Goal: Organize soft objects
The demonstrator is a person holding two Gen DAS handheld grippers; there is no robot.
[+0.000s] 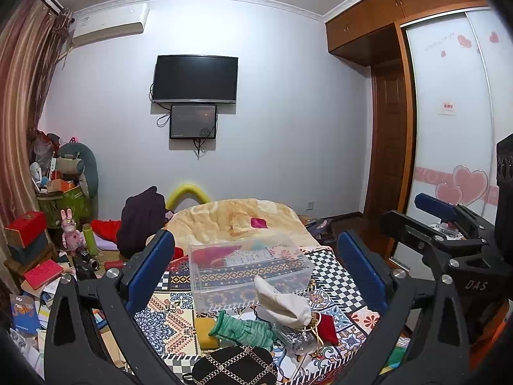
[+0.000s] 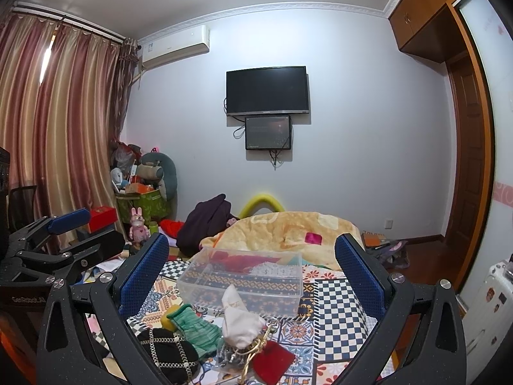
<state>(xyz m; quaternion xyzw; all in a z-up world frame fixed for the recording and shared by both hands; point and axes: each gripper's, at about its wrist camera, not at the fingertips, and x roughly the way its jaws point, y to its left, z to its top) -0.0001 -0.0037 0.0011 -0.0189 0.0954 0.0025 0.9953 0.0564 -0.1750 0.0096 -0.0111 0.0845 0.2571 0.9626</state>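
A clear plastic box (image 1: 250, 272) (image 2: 243, 276) stands on the patterned bed cover and holds a few cloth items. In front of it lie a white cloth pouch (image 1: 282, 304) (image 2: 239, 317), a green knit glove (image 1: 243, 329) (image 2: 195, 327), a yellow sponge (image 1: 205, 330) (image 2: 166, 319), a red pouch (image 1: 327, 327) (image 2: 274, 359), a black quilted pouch (image 1: 234, 367) (image 2: 166, 349) and a clear bag with small items (image 1: 295, 340) (image 2: 229, 354). My left gripper (image 1: 256, 272) is open and empty above them. My right gripper (image 2: 251, 269) is open and empty too.
A beige blanket (image 1: 237, 218) (image 2: 288, 234) with a pink cloth (image 1: 259, 223) (image 2: 313, 237) lies behind the box. Clutter, boxes and toys (image 1: 64, 224) fill the floor at left. A wardrobe (image 1: 449, 112) stands at right. The other gripper (image 1: 449, 234) (image 2: 48, 240) shows beside each view.
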